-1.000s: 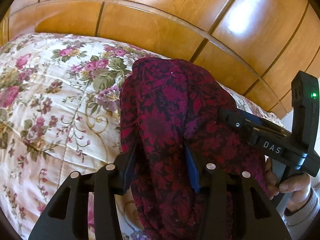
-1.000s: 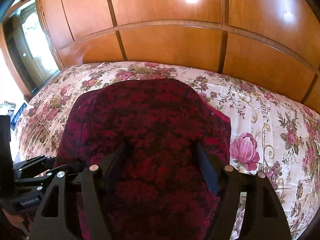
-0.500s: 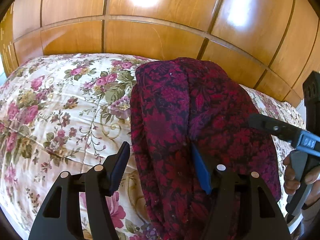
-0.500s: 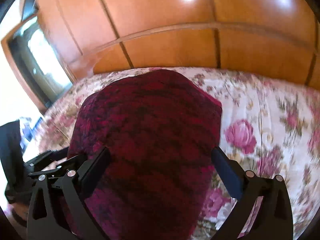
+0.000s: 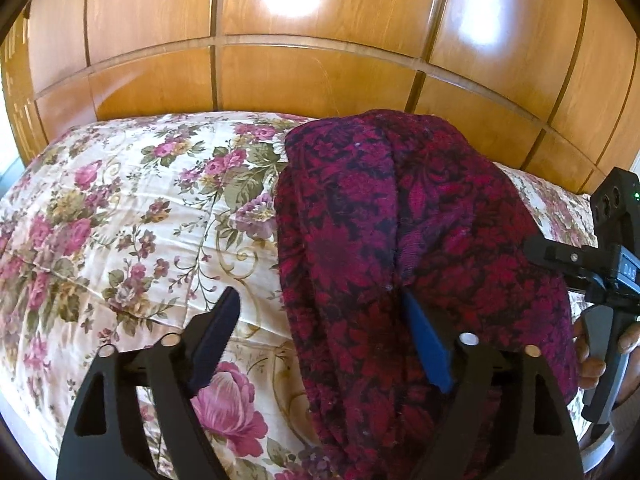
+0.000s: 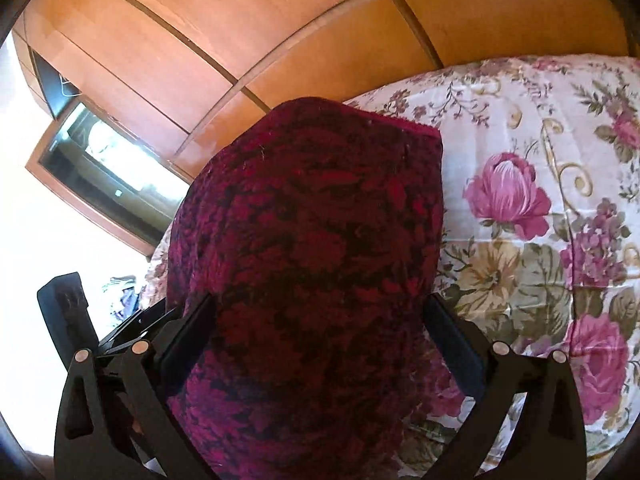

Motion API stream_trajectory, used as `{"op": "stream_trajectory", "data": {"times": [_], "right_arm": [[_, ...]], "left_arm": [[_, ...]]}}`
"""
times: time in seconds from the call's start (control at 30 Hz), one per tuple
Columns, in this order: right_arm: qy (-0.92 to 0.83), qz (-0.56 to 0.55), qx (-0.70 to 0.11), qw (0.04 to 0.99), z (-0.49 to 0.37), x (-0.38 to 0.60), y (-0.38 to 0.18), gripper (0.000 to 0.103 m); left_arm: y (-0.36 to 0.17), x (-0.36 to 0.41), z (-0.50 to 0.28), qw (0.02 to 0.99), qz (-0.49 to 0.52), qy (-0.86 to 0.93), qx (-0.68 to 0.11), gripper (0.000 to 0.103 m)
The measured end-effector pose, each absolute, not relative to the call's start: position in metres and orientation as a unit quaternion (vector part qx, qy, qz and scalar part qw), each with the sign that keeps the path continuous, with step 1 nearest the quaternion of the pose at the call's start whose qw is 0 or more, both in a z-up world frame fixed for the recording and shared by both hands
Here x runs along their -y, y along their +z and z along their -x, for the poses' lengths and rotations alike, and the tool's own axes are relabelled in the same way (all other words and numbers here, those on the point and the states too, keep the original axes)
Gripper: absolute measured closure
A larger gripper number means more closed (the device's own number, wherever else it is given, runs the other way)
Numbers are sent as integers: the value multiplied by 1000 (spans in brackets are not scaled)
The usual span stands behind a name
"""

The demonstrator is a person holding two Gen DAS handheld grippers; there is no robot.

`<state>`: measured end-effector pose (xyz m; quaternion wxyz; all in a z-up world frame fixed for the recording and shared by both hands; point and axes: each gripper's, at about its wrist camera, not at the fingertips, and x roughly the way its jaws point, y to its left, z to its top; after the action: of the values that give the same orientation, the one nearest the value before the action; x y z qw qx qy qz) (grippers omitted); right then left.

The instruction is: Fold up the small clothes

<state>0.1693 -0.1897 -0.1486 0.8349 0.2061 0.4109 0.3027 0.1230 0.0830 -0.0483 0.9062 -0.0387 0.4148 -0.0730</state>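
Now garment (image 5: 384,240) between opening left claw (image 5: 320,320) fingers; right claw (image 6: 320,320) wide.

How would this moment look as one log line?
garment: on bed | left gripper: opening, released | right gripper: open, straddling garment

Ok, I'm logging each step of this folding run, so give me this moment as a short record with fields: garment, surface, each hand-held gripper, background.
garment: dark red floral-patterned cloth, lying bunched on the bed
surface: cream bedspread with pink roses
left hand-held gripper: jaws opening; cloth lies against the blue right finger, left finger clear over the bedspread
right hand-held gripper: jaws wide, cloth between them, not pinched
background: wooden panelled wall behind the bed
person: a hand on the right gripper's handle, at the left-wrist view's edge
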Motion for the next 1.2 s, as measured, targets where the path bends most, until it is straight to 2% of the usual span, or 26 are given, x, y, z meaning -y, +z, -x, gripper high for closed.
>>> {"op": "stream_trajectory", "data": {"times": [0.07, 0.23, 0.53, 0.6, 0.7, 0.83, 1.0, 1.2], "right_arm": [[316, -213, -416, 826, -170, 194, -154, 2], [363, -274, -434, 778, -177, 199, -179, 2], [411, -286, -441, 745, -199, 179, -191, 2], [412, -282, -446, 743, -202, 176, -190, 2], [406, -272, -436, 755, -195, 175, -180, 7], [408, -253, -411, 775, -167, 180, -163, 16], [403, -247, -363, 802, -128, 214, -136, 17], [334, -265, -292, 856, -77, 322, -107, 17]], "left_arm": [[-53, -87, -125, 903, 49, -79, -419, 17], [-66, -101, -132, 890, 88, -112, -432, 16], [-106, -139, -145, 829, 262, -205, -450, 16], [-114, -142, -146, 810, 297, -227, -451, 18], [-115, -139, -141, 791, 330, -269, -440, 28], [-107, -129, -134, 791, 328, -284, -432, 28], [-81, -89, -134, 783, 308, -332, -426, 28], [-45, 27, -161, 761, 254, -419, -425, 28]]}}
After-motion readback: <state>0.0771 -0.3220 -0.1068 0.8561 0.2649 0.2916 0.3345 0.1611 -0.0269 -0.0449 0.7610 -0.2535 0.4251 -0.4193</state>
